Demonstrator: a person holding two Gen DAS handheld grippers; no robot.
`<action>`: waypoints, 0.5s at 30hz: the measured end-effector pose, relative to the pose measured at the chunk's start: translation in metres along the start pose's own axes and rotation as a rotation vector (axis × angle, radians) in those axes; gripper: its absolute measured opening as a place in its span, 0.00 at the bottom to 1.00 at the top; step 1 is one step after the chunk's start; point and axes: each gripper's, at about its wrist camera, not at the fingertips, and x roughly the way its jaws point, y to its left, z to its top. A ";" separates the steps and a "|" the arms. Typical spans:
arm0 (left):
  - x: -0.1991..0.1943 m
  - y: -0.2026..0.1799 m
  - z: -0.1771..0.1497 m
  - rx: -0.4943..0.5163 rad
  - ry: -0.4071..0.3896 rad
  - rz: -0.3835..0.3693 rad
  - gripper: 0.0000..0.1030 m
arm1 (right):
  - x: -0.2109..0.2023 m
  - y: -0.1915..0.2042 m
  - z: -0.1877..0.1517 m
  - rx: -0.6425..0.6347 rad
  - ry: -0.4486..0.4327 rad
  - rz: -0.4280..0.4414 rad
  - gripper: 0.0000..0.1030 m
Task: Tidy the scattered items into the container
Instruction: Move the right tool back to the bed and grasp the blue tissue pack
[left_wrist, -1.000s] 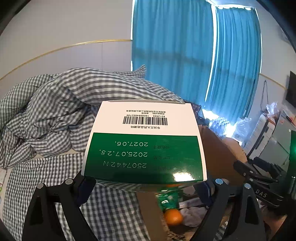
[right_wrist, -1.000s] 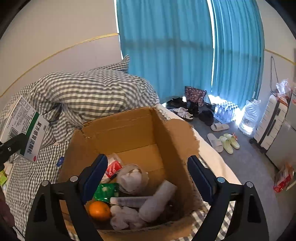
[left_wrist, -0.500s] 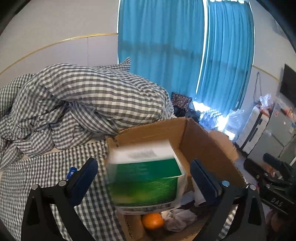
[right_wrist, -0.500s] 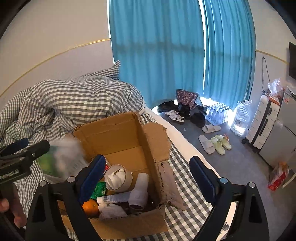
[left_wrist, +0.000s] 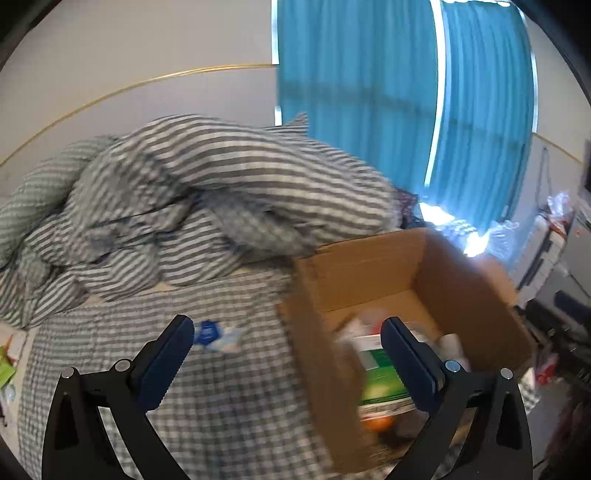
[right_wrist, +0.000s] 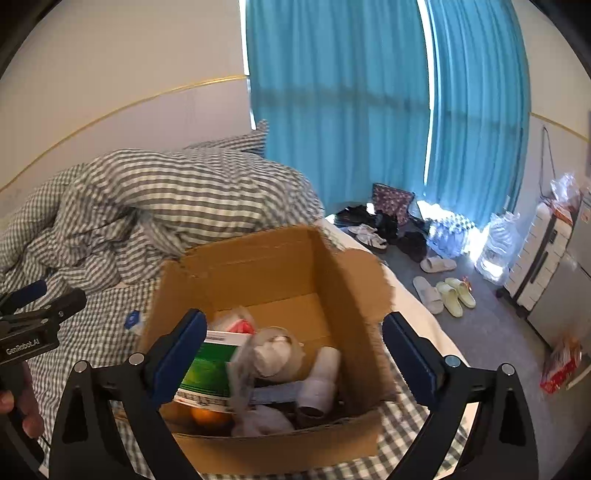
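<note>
Green-and-white carton (left_wrist: 380, 373), left wrist view: lying in the cardboard box (left_wrist: 369, 266), left gripper (left_wrist: 286, 354) spread empty, blue packet (left_wrist: 208, 331) loose on the bedsheet; right wrist view: carton (right_wrist: 207, 369) atop an orange (right_wrist: 207, 415), right gripper (right_wrist: 293, 356) spread empty; likely light, stiff, best gripped across flat faces.

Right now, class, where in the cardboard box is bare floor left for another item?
In the cardboard box, bare floor shows only along the back wall. The front is crowded: green carton, orange, white roll.

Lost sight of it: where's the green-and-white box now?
Right wrist view: the green-and-white box lies inside the cardboard box, on its left side, atop the orange.
</note>
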 end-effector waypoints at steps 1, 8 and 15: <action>-0.001 0.015 -0.001 -0.012 0.004 0.022 1.00 | -0.002 0.009 0.001 -0.007 -0.005 0.011 0.95; -0.019 0.104 -0.016 -0.124 0.009 0.119 1.00 | -0.008 0.076 0.004 -0.097 -0.033 0.088 0.98; -0.029 0.161 -0.031 -0.145 0.008 0.216 1.00 | 0.009 0.151 -0.001 -0.150 -0.005 0.165 0.98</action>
